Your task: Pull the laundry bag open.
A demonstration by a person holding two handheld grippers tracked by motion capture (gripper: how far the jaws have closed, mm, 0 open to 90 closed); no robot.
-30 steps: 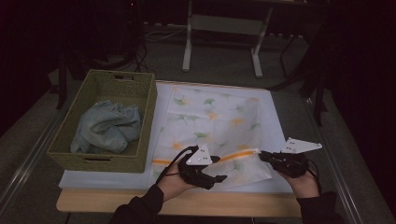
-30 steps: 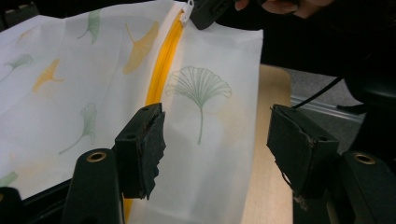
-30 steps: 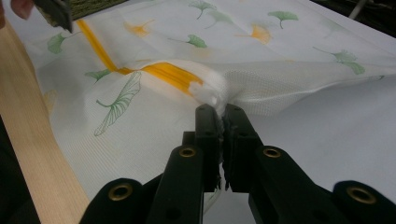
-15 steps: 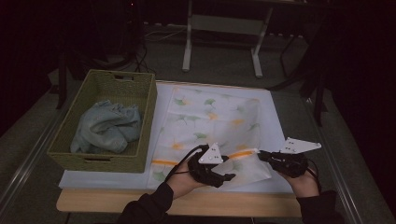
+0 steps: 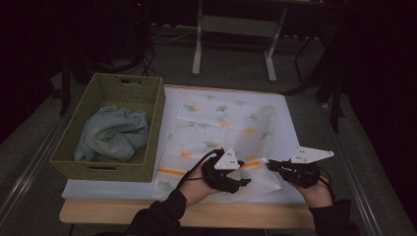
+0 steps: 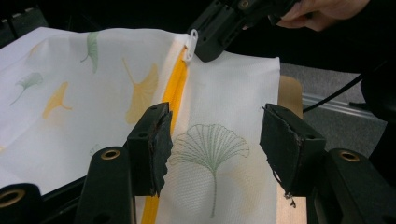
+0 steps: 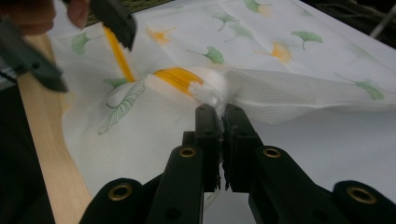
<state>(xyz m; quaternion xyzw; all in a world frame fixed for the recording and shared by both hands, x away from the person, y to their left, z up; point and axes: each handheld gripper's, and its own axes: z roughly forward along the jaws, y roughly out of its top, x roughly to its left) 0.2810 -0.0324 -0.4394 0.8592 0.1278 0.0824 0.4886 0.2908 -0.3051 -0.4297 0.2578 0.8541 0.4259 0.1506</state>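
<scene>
A white mesh bag (image 5: 221, 130) printed with ginkgo leaves lies flat on the white board, with an orange zipper (image 6: 176, 86) running along its near edge. My right gripper (image 7: 219, 112) is shut on a bunched bit of the bag at the zipper's end, beside the white zipper pull (image 6: 190, 44). In the high view the right gripper (image 5: 269, 164) points left at the bag's near right corner. My left gripper (image 6: 215, 123) is open just above the bag, one jaw over the zipper. In the high view the left gripper (image 5: 242, 182) sits close to the right one.
A green woven basket (image 5: 105, 166) stands at the left and holds a crumpled pale blue cloth (image 5: 113, 135). The white board (image 5: 300, 128) lies on a wooden table (image 5: 98, 215). A metal stand's legs (image 5: 197, 54) rise beyond the table's far edge.
My left gripper has slid to the right along the bag's near edge, closer to the right gripper. The right gripper has stayed in place.
</scene>
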